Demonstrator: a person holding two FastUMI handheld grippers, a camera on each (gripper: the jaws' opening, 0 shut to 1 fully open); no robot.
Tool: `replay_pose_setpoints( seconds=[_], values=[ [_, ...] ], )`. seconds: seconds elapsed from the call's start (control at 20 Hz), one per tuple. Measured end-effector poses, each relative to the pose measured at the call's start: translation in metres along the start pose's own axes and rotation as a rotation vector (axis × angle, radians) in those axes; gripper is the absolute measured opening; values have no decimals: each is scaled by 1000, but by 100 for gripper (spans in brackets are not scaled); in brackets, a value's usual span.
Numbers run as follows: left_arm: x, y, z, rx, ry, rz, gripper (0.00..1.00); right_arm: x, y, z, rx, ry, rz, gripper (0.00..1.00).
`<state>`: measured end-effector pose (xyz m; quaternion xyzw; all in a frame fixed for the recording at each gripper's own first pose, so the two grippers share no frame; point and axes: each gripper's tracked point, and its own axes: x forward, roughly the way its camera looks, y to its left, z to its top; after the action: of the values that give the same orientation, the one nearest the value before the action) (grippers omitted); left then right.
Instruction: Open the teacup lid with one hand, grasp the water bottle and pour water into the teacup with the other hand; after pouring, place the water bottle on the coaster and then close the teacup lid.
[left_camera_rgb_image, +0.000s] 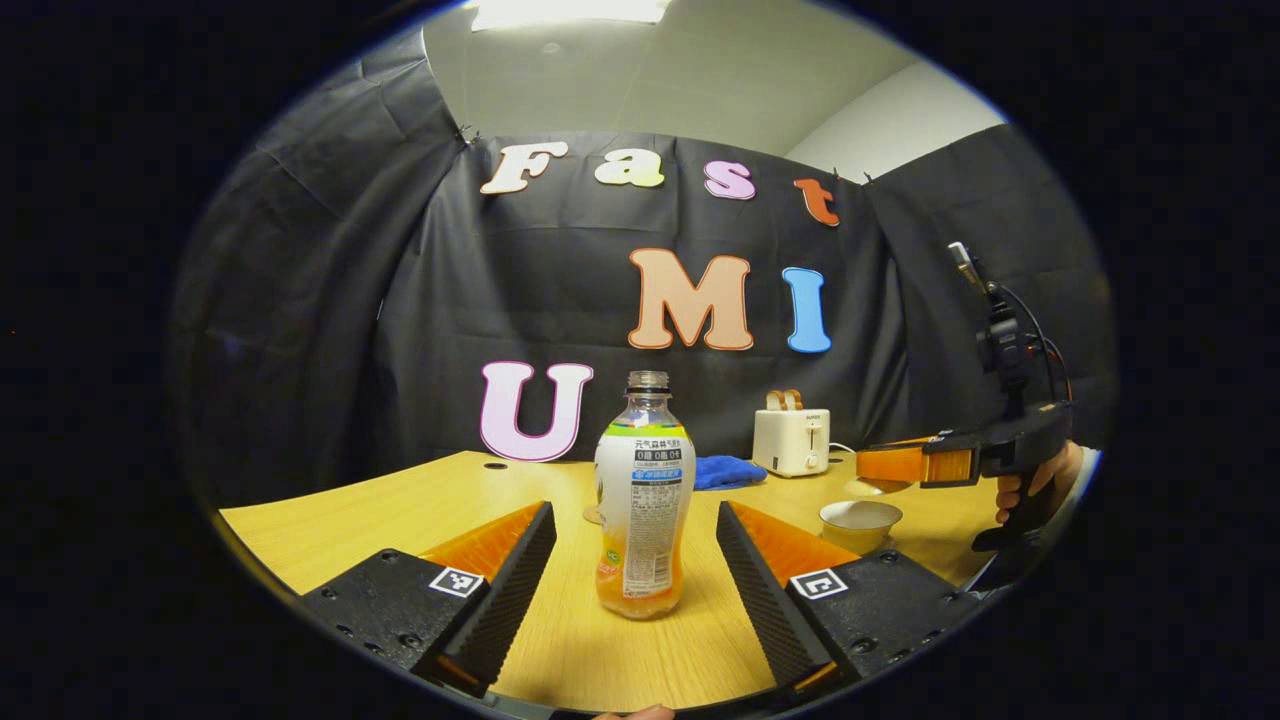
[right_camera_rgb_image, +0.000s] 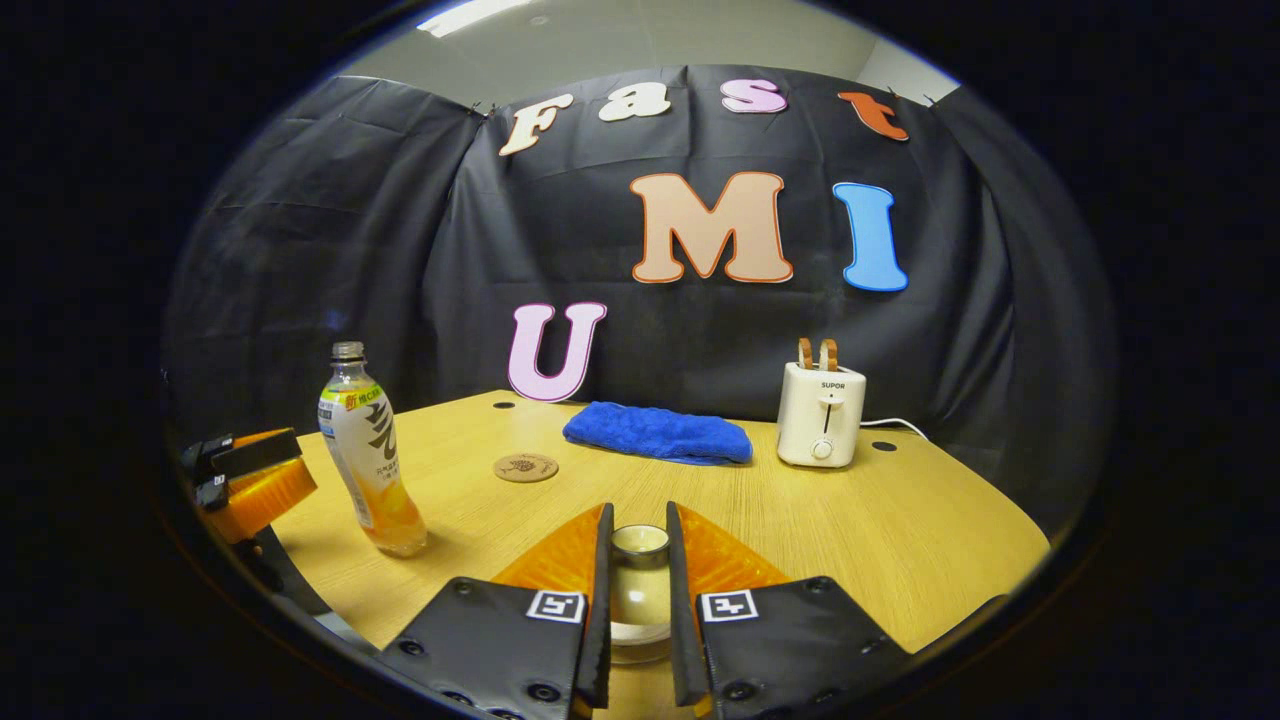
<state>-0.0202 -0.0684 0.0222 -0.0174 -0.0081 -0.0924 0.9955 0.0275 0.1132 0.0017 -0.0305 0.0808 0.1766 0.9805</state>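
Note:
An uncapped plastic water bottle with a little orange drink stands upright on the wooden table. It sits between the fingers of my left gripper, which is open, and neither finger touches it. The white teacup stands uncovered to the right. Just above it my right gripper holds the pale teacup lid. In the right gripper view my right gripper is shut on the lid. That view has the bottle at the left, next to my left gripper.
A round cork coaster lies behind the bottle toward the wall. A folded blue towel and a white toaster with its cord sit along the back of the table. A hand holds the right gripper.

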Motion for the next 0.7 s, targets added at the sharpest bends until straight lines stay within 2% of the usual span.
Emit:
replay_pose_setpoints(
  seconds=[0.05,0.3,0.7],
  values=[
    [3,-2,-3,0,7,-4,95,-3,-2,3,2,-6,-3,28],
    [19,-4,-17,-8,59,-15,95,-17,-11,15,10,-36,-14,26],
    [40,3,-43,-10,177,26,95,-30,-29,20,12,-49,-39,29]
  ],
)
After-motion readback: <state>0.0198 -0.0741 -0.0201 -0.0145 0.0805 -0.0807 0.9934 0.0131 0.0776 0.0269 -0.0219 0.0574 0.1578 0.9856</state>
